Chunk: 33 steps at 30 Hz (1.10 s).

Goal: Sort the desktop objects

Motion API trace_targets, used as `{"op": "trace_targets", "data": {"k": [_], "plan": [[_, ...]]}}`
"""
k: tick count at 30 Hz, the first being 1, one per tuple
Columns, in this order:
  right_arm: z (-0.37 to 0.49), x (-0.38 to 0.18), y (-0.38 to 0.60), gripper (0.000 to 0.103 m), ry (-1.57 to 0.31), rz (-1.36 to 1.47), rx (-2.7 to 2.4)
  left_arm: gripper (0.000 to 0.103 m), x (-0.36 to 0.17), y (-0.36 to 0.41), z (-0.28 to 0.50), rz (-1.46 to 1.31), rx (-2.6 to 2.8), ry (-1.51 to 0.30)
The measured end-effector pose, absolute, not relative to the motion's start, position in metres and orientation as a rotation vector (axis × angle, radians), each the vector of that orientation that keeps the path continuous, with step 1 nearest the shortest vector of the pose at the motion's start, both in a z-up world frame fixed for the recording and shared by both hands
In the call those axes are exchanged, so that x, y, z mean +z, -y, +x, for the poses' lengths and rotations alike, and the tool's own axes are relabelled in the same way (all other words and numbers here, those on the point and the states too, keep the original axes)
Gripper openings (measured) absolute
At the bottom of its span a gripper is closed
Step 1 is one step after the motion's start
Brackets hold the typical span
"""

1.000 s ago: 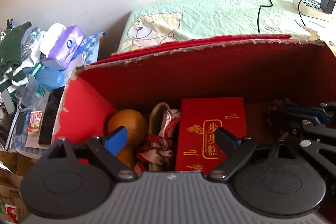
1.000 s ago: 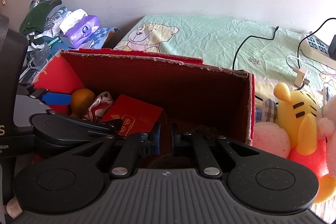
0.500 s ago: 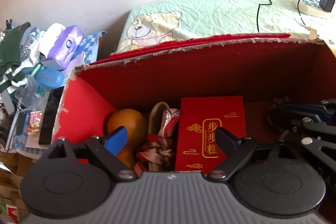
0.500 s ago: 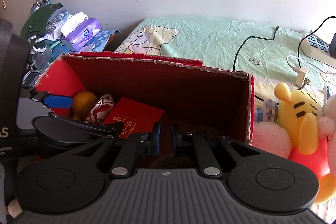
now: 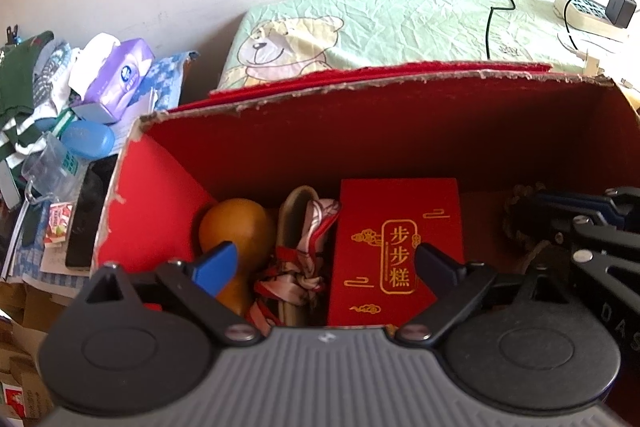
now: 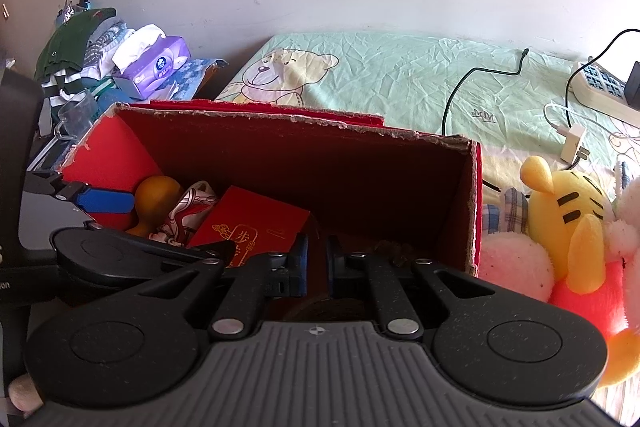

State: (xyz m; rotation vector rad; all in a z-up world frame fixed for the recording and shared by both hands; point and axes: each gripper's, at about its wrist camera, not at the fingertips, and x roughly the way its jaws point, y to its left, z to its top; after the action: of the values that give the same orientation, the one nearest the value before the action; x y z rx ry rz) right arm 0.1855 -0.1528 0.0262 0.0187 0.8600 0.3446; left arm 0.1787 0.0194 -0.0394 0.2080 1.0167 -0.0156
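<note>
Both grippers have barely moved; the right one has risen a little over the box. From the left wrist, the left gripper (image 5: 326, 259) hangs wide open and empty above the red cardboard box (image 5: 160, 195). Inside lie an orange gourd (image 5: 236, 223), a patterned scarf (image 5: 304, 259) and a red gift packet (image 5: 396, 247). From the right wrist, the right gripper (image 6: 316, 263) has its fingers almost together, with a narrow gap; what they hold cannot be told. A yellow tiger plush (image 6: 576, 219) sits beside the box.

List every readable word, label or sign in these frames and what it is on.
"步步糕": gold characters on the red gift box inside the red cardboard box.
"DAS": partial lettering on the right hand-held gripper body.
Tissue pack logo: too blurred.
Small carton: unreadable.
</note>
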Motion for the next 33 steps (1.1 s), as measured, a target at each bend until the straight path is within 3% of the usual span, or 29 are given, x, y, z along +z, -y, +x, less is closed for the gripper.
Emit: {"op": "trace_targets", "data": {"k": [33], "plan": [[0.1864,0.0257,0.1508,0.007,-0.871,-0.003,0.328,0.096,-0.0408,-0.0185,0.1821,0.221,-0.019,-1.051]]}}
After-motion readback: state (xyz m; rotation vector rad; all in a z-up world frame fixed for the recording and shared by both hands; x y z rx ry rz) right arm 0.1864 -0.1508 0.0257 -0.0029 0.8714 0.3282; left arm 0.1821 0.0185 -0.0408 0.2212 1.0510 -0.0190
